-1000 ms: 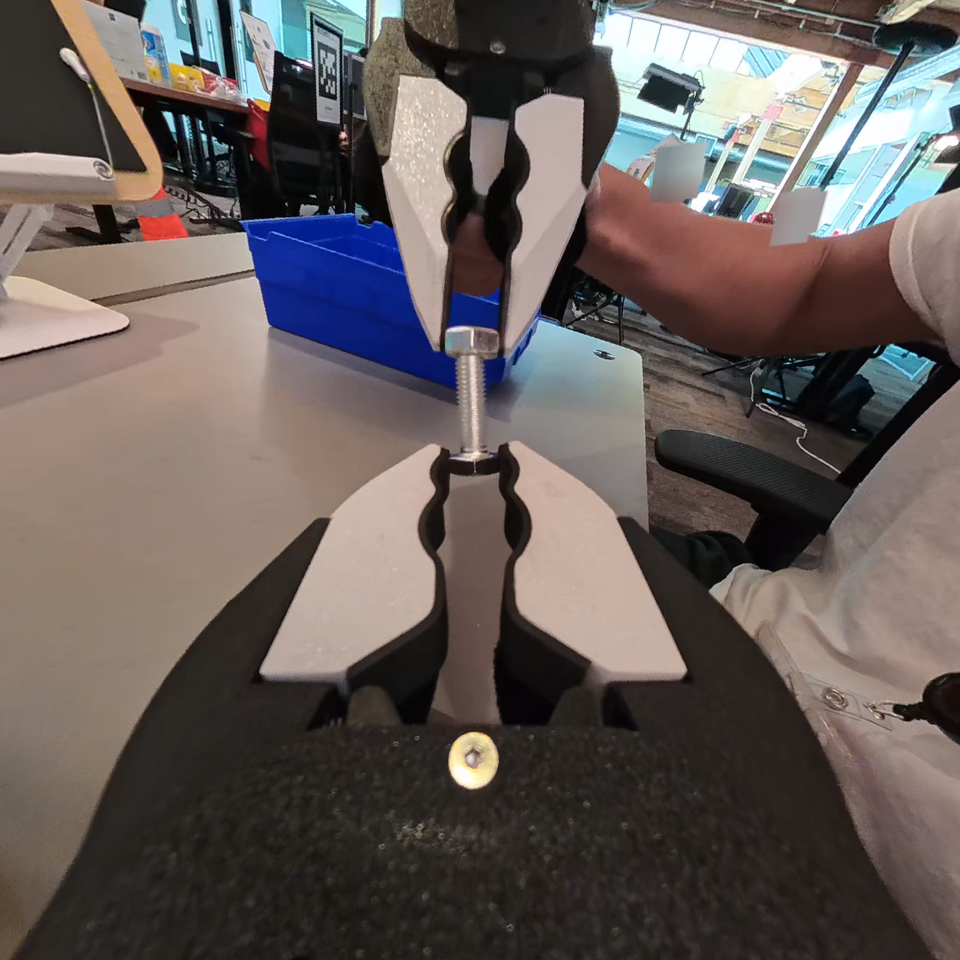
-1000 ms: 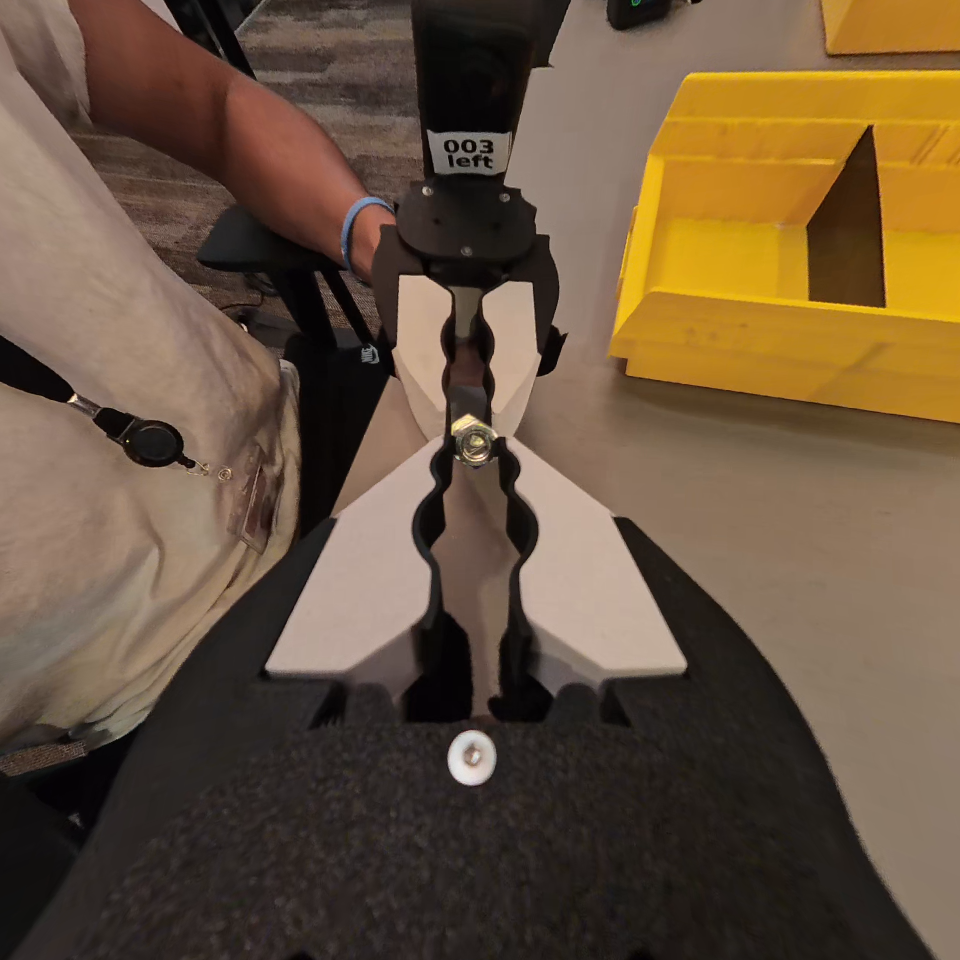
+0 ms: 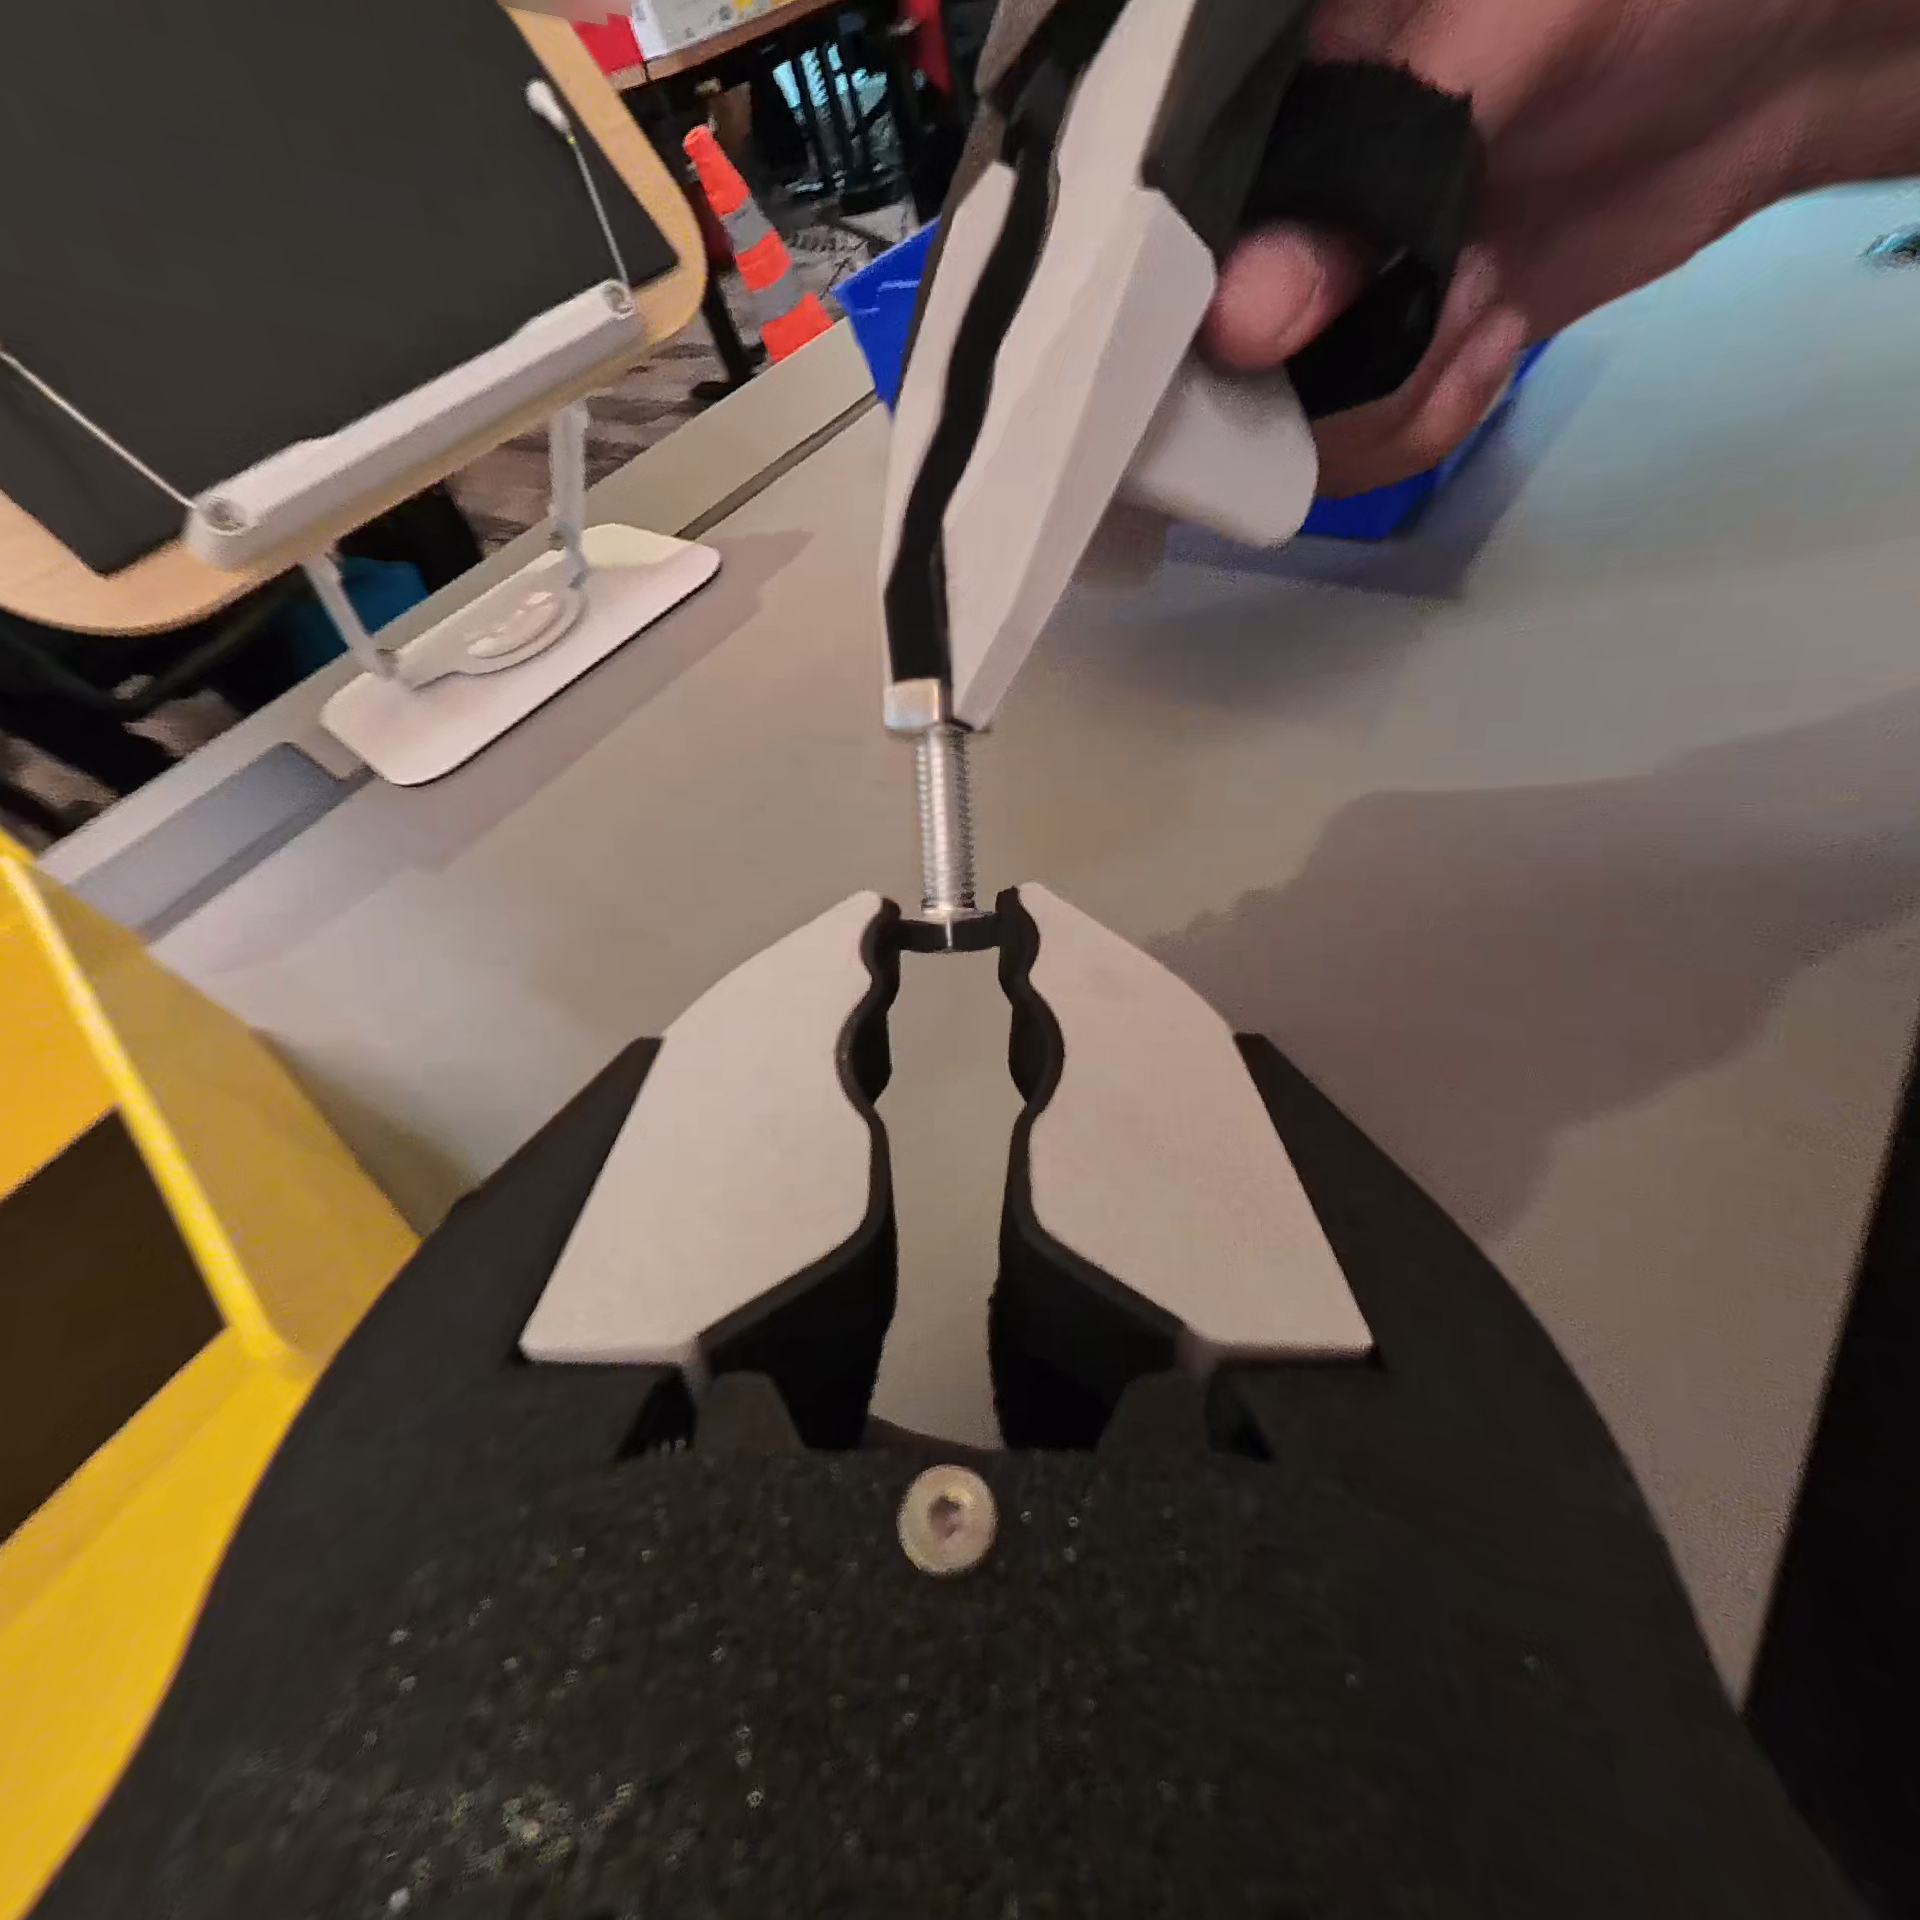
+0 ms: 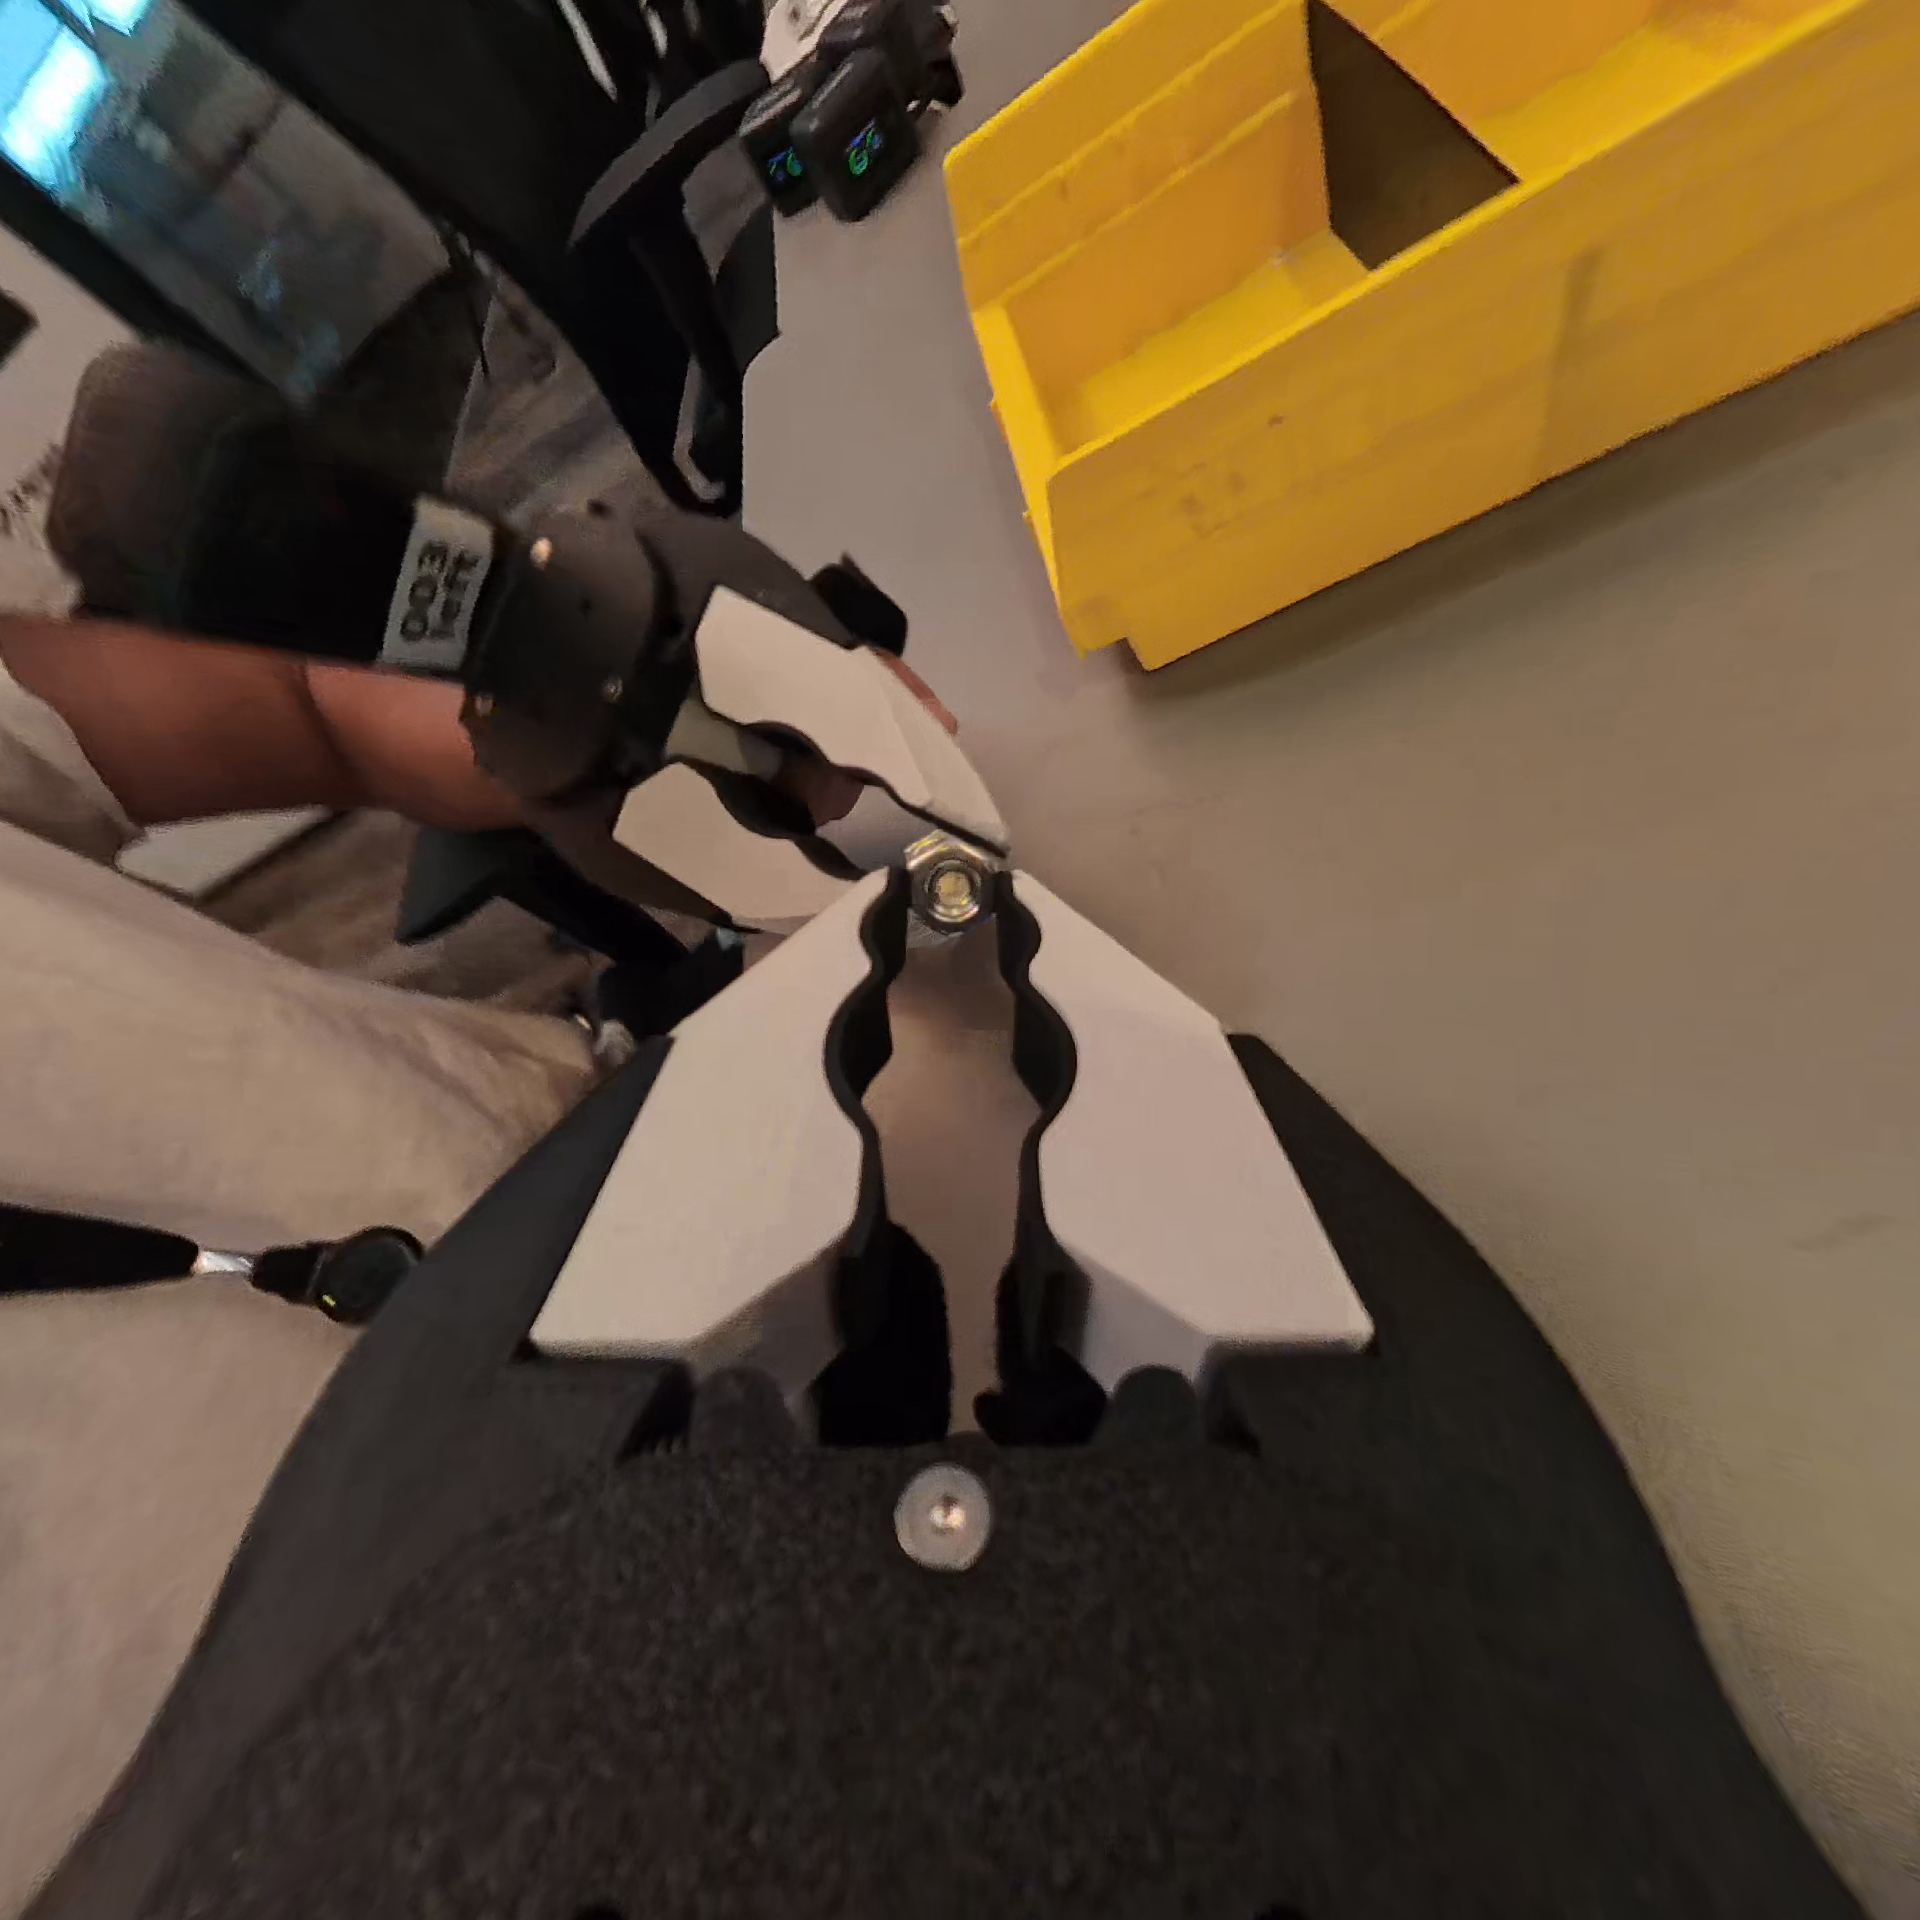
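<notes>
A silver bolt (image 3: 943,821) stands upright between the two grippers above the grey table (image 3: 1455,935). My left gripper (image 3: 948,916) is shut on a dark nut (image 3: 948,935) at the bolt's lower end. My right gripper (image 3: 927,717) comes down from above, held by a hand, and is shut on the bolt's hex head. In the right wrist view the hex head (image 4: 948,891) shows end-on between my right gripper's (image 4: 948,883) fingertips. There the left gripper (image 4: 961,840) reaches in from the left and meets the bolt just beyond the head.
A yellow bin (image 4: 1351,436) sits on the table at the upper right; its corner also shows in the left wrist view (image 3: 125,1091). A tablet on a white stand (image 3: 499,644), a blue bin (image 3: 883,301) and an orange cone (image 3: 764,260) lie beyond. Small black devices (image 4: 831,145) sit at the table's far edge. My left and right fingertips are right by each other.
Both views have swung round: the left gripper now lies sideways in the right wrist view, and the right gripper leans over. The bolt and nut stay gripped.
</notes>
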